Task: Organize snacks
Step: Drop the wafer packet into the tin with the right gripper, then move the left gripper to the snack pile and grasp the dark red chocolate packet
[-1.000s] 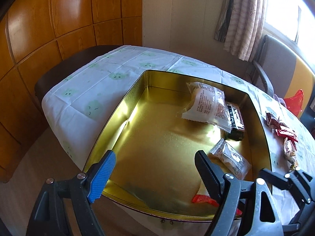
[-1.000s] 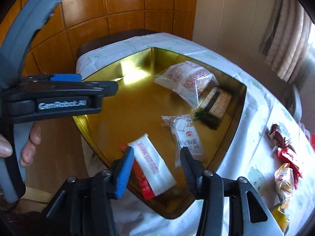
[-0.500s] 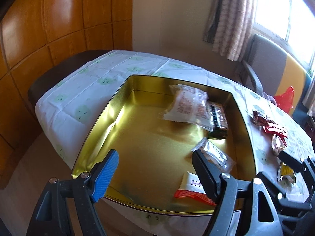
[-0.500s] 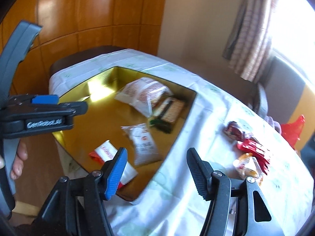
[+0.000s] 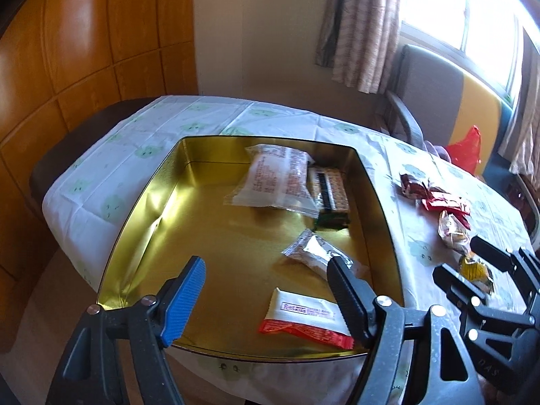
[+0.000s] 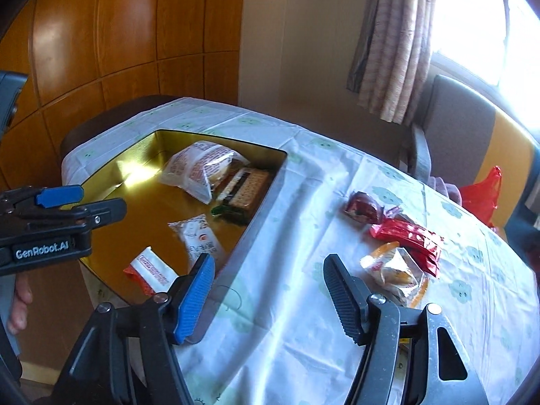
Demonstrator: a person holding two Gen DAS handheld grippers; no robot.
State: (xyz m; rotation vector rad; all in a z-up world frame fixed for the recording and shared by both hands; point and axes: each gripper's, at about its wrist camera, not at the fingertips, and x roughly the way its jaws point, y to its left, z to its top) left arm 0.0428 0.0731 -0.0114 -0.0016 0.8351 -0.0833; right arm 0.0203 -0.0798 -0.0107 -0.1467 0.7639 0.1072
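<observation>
Swung off the gold tin (image 6: 266, 199) over tablecloth, right claw (image 6: 268, 290) opens empty; left claw (image 5: 266, 290) narrows, empty.

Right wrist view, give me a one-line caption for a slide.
Empty right gripper, jaws opening, above the tablecloth between the gold tin and loose snack packets.

Daylight from the overexposed window (image 5: 472, 10) glared off the gold tin (image 5: 216, 236); fisheye warping and dark vignetting bent the edges.
</observation>
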